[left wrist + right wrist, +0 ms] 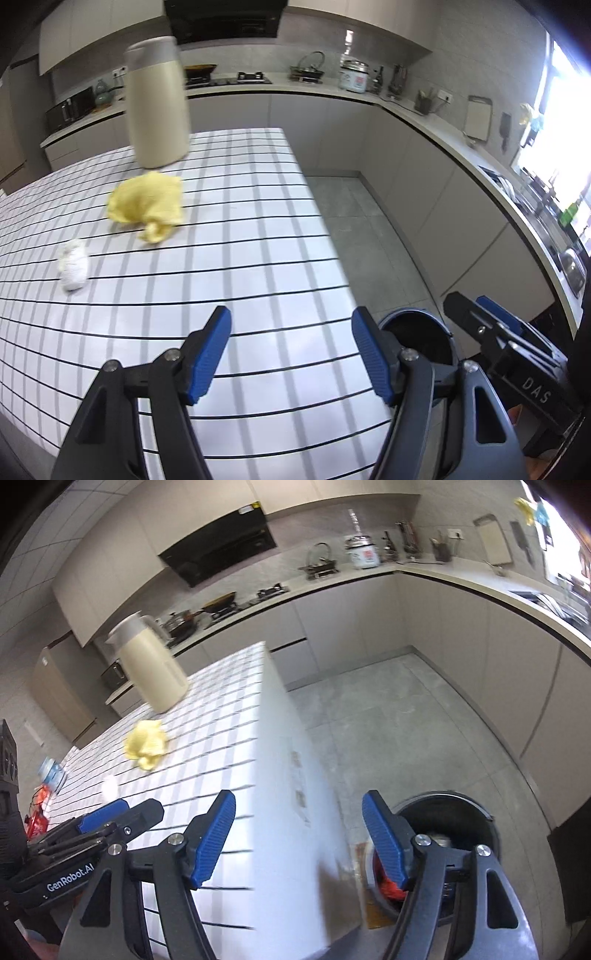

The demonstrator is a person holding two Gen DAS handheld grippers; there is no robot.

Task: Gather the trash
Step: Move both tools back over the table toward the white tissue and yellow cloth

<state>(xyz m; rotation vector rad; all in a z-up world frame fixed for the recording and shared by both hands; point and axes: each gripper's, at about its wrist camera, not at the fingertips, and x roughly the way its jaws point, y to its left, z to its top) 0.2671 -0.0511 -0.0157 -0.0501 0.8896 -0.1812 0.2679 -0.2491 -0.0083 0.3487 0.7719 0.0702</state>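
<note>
A crumpled yellow cloth (147, 205) (146, 744) lies on the checked table (236, 258) in front of a cream jug (157, 107) (147, 664). A white paper wad (73, 264) (109, 787) rests to its left. A round dark bin (417, 339) (443, 845) stands on the floor beside the table, with red trash inside in the right wrist view. My left gripper (291, 356) hangs open over the table's right edge, nothing between its blue pads. My right gripper (299, 843) is open and empty above the table's side and the bin. It also shows at the lower right (480, 317) in the left wrist view.
Grey cabinets and a counter (424, 122) with a rice cooker (354, 75), stove and utensils run around the room. The grey floor (388, 720) lies between table and cabinets. Small colourful packets (44, 786) sit at the table's far left.
</note>
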